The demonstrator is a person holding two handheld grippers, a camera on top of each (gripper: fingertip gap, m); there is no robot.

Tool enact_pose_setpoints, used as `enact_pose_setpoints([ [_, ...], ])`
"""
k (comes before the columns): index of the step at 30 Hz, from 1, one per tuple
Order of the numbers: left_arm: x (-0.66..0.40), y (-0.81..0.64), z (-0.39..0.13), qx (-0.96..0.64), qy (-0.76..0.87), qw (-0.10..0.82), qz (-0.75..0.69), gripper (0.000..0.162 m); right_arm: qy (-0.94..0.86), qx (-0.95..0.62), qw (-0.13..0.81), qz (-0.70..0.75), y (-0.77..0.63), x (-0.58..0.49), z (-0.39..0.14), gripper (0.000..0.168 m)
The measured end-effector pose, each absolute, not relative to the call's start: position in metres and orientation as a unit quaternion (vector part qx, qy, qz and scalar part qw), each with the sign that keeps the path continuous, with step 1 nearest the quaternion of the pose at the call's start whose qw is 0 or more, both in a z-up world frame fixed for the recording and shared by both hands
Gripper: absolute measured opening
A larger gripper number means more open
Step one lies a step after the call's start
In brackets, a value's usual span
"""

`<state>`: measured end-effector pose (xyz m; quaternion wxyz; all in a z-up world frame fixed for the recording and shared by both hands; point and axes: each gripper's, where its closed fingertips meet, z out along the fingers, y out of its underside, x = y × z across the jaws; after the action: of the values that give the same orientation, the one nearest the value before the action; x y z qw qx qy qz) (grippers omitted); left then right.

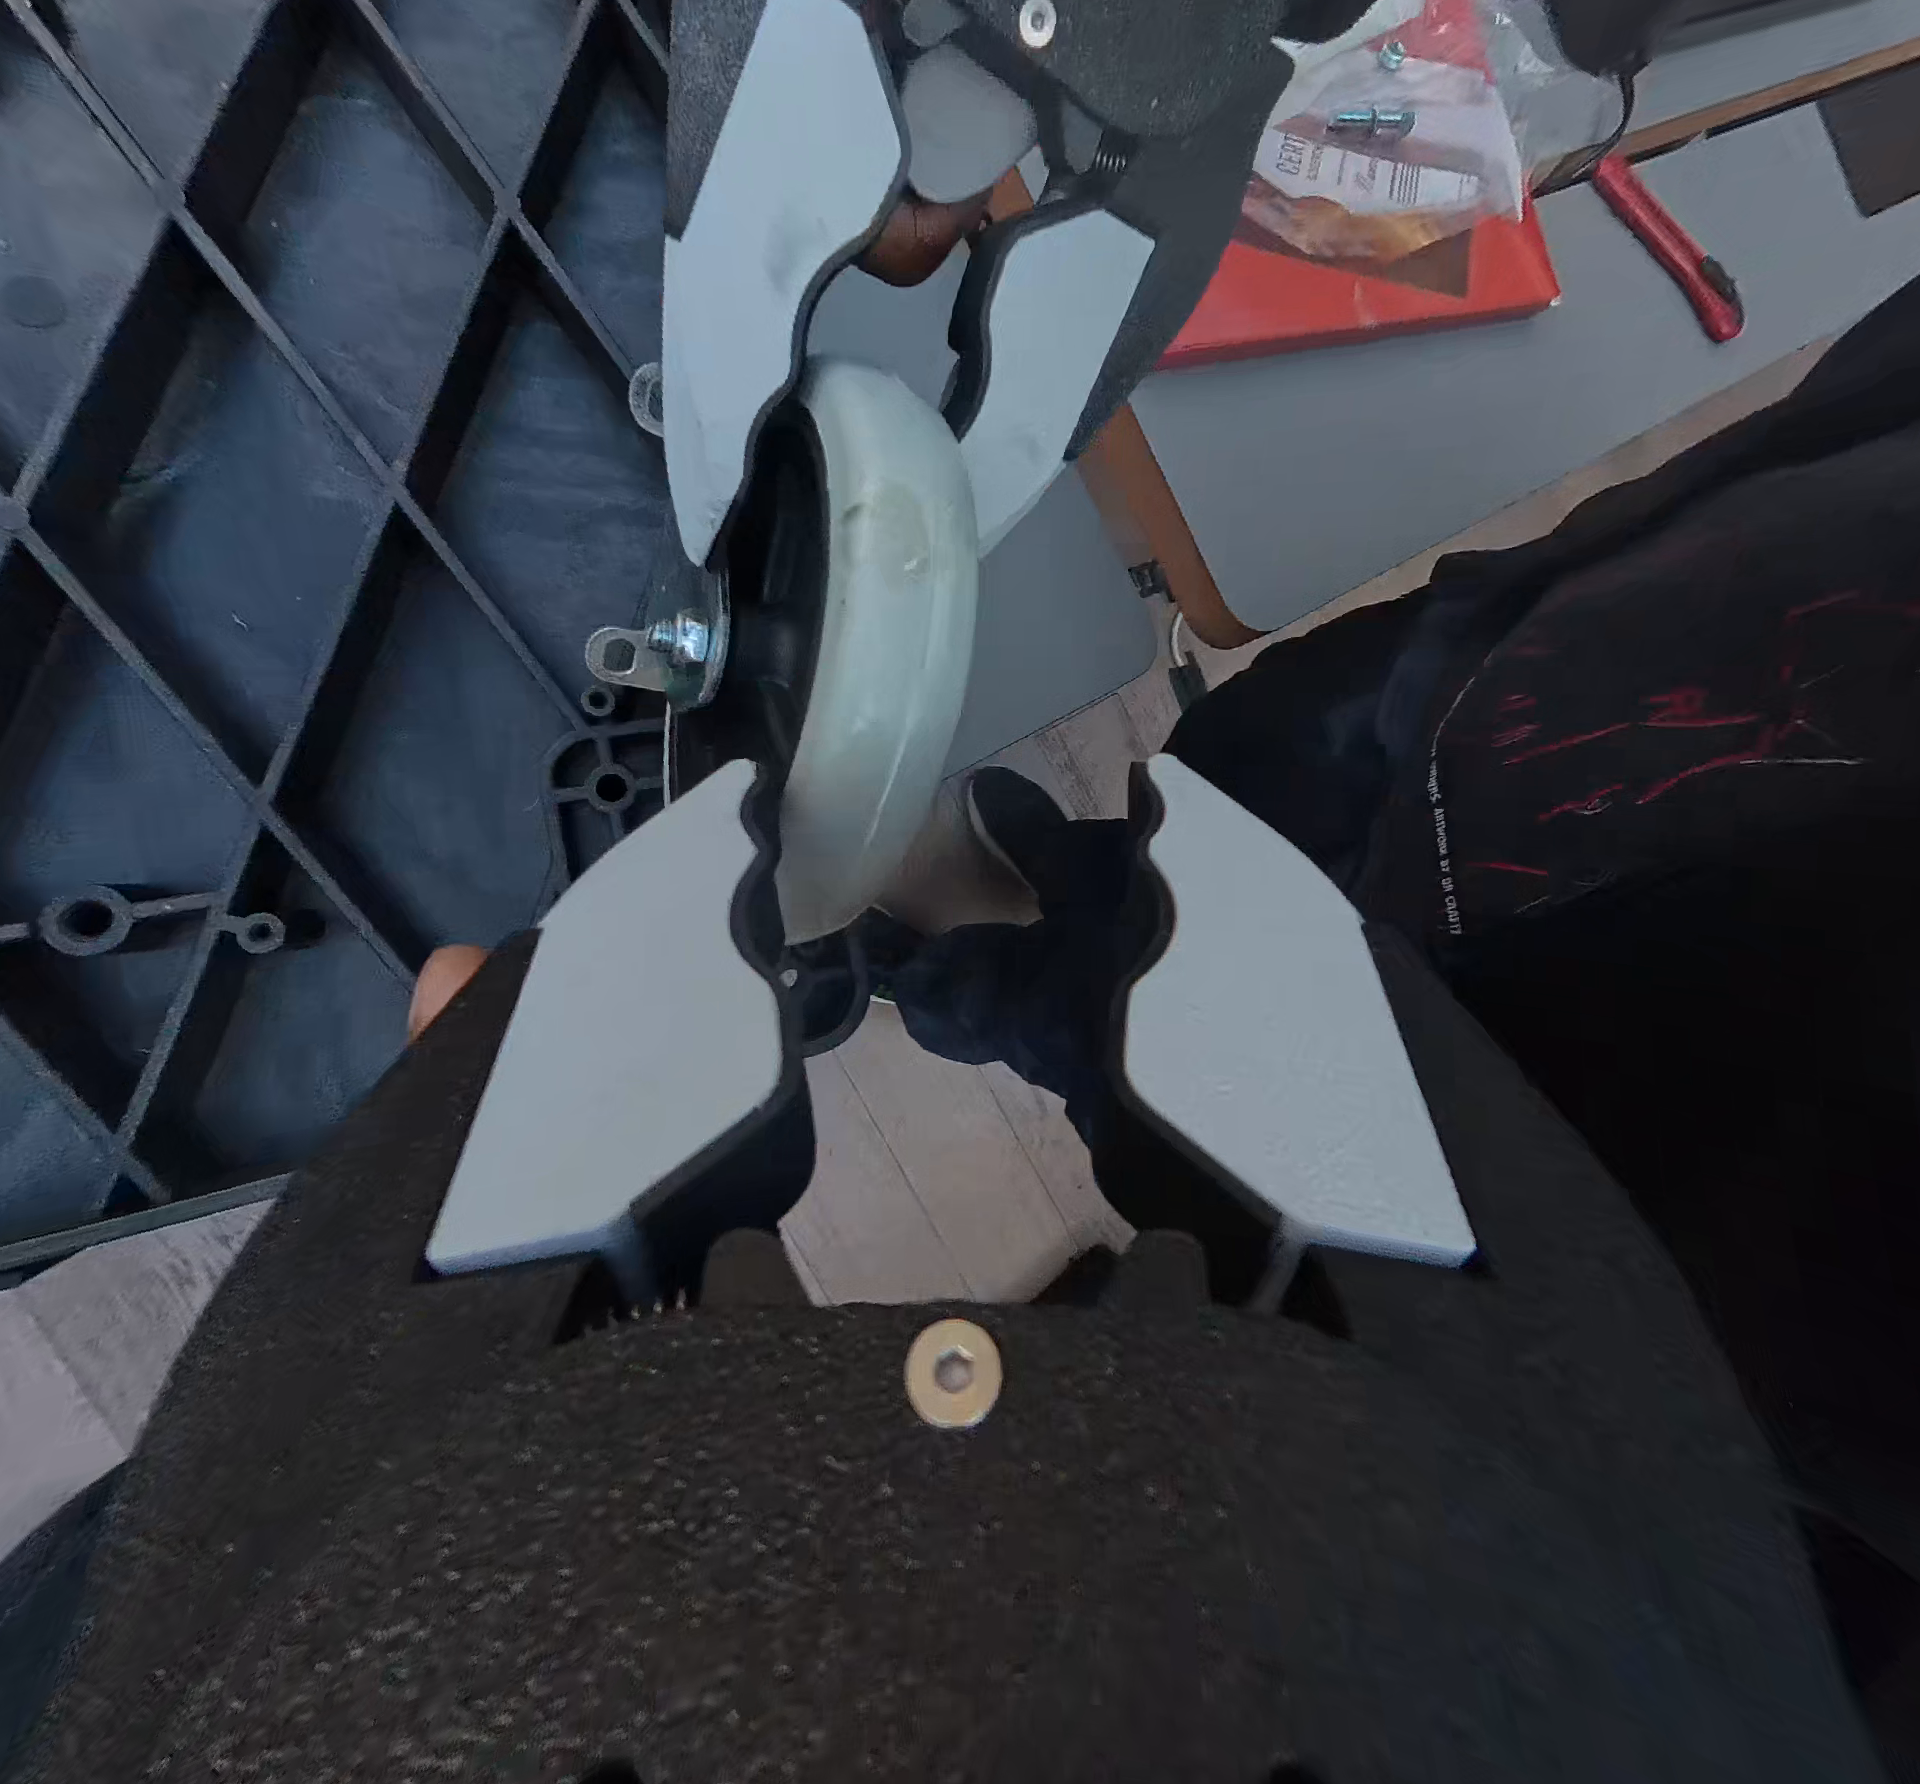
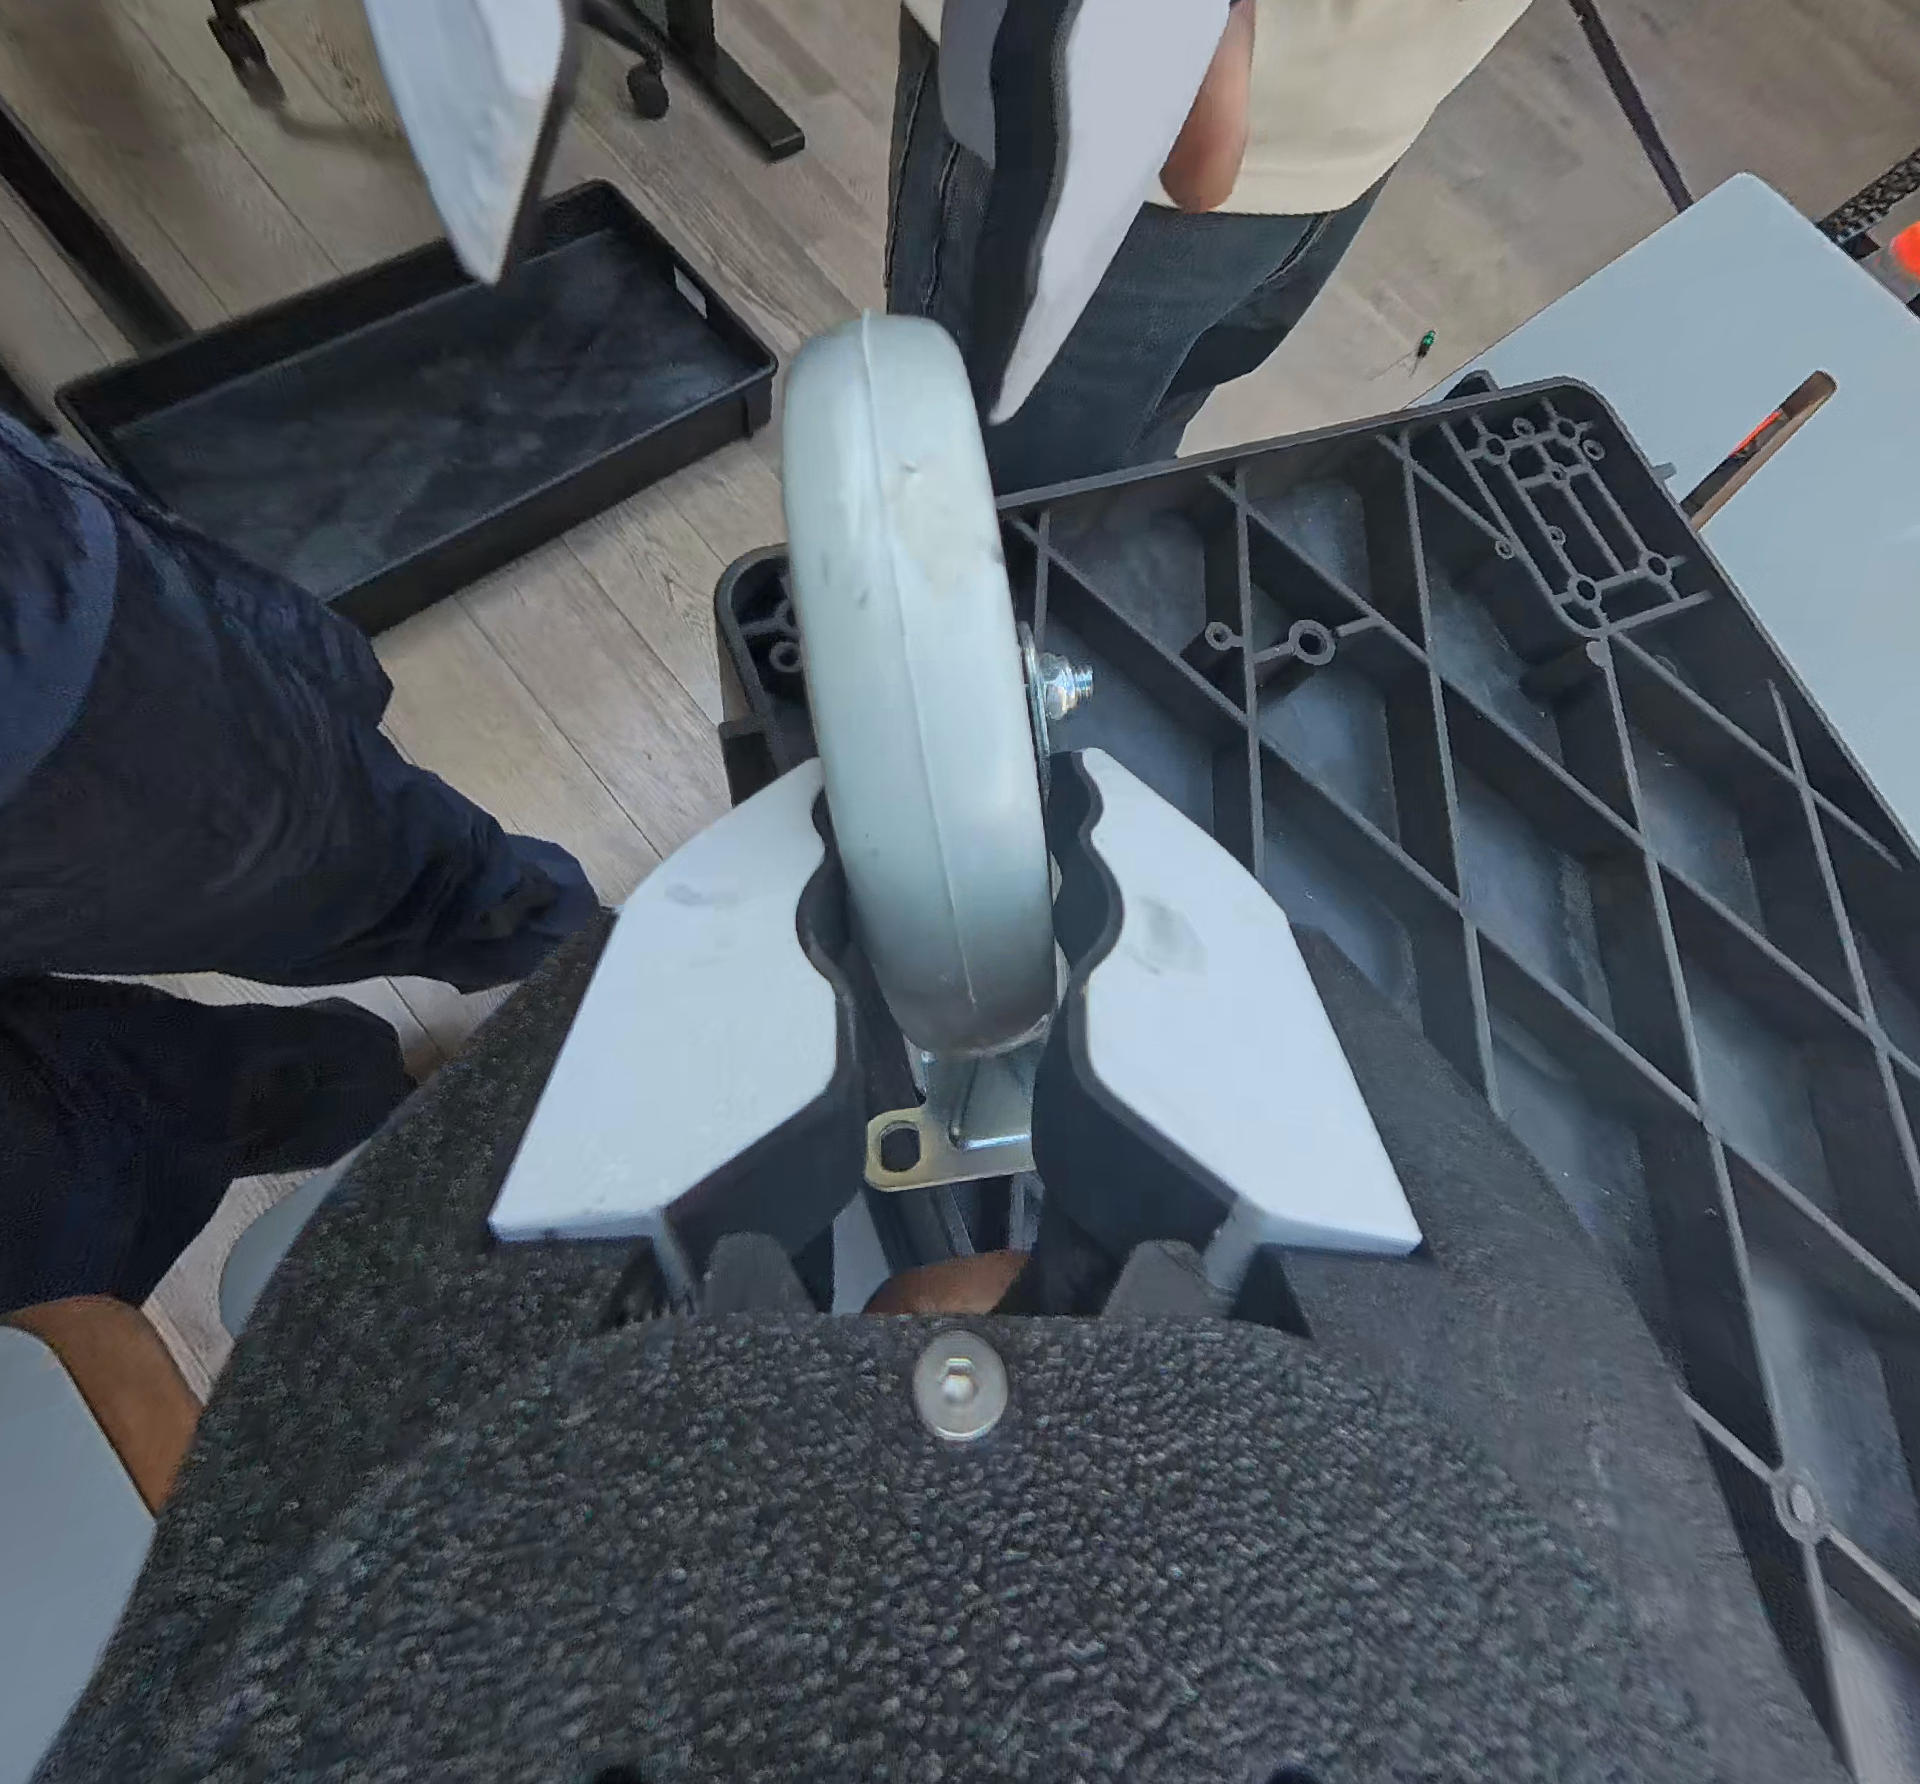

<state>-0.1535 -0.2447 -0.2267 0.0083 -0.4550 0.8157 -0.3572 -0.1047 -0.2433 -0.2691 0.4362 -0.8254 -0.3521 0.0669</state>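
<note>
**Two hand-held grippers at a grey caster wheel on an upturned black cart base**

A grey caster wheel (image 2: 920,685) stands on its metal bracket (image 2: 951,1137) at the near corner of a black ribbed plastic platform (image 2: 1558,799), which lies underside up across a grey table (image 2: 1766,280).

The right gripper (image 2: 951,799) has its two pale fingers closed against the sides of the wheel, gripping its lower part. The left gripper (image 1: 951,778) comes from the opposite side with its fingers spread wide; its left finger (image 1: 644,1007) sits against the wheel's rim (image 1: 883,654), the other stands apart, holding nothing.

Only the left wrist view shows a red box (image 1: 1382,280) with a clear bag of bolts (image 1: 1392,124) on it, and a red utility knife (image 1: 1662,248), all farther along the table.

Only the right wrist view shows the pale wood-plank floor (image 2: 540,674), an empty black tray (image 2: 436,446) lying on it, black desk legs (image 2: 717,20) far left, and a person in jeans (image 2: 1143,332) standing beyond the wheel.
</note>
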Motion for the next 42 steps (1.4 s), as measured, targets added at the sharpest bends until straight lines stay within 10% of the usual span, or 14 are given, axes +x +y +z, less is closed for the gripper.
enact_pose_setpoints([
  [10, -0.142, -0.206, -0.220, -0.395, 0.853, 0.160, -0.300, 0.032, -0.297, -0.800, 0.501, 0.144, -0.210, -0.126, -0.234, 0.037],
  [42, -0.146, -0.208, -0.264, -0.501, 0.821, 0.128, -0.244, 0.028, 0.017, -0.822, 0.538, 0.188, -0.349, -0.151, -0.273, 0.032],
])
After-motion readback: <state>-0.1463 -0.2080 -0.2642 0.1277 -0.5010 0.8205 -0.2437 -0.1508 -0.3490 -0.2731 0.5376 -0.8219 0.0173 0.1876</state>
